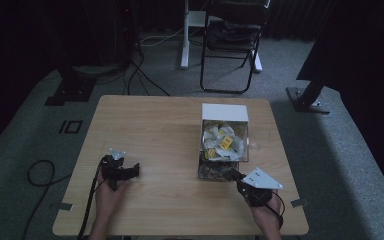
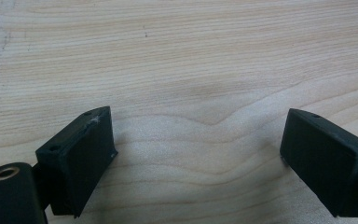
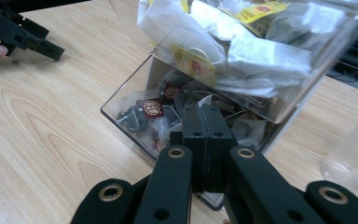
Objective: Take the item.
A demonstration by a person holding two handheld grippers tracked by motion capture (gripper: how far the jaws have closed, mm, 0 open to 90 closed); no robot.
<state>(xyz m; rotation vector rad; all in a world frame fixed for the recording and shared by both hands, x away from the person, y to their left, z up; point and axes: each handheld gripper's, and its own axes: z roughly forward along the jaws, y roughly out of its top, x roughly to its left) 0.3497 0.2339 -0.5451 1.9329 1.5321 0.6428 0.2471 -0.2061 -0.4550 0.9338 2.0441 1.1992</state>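
No text reading legibly anywhere. Yellow tags [image 3: 193,59] and dark red round tags [image 3: 152,108] on tea bags inside clear dispenser [image 3: 303,74] showing print, too blurred for reading.

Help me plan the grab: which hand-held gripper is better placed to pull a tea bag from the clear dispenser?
Right. The right hand-held gripper sits shut at the dispenser's lower opening; the left hand-held gripper hovers open over bare table.

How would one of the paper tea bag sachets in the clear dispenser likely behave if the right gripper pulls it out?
A sachet looks thin and crinkled, so probably floppy and very light. Packed loosely against others in the clear dispenser, it may drag neighbours along. The right gripper, jaws together at the lower opening, would likely crease it.
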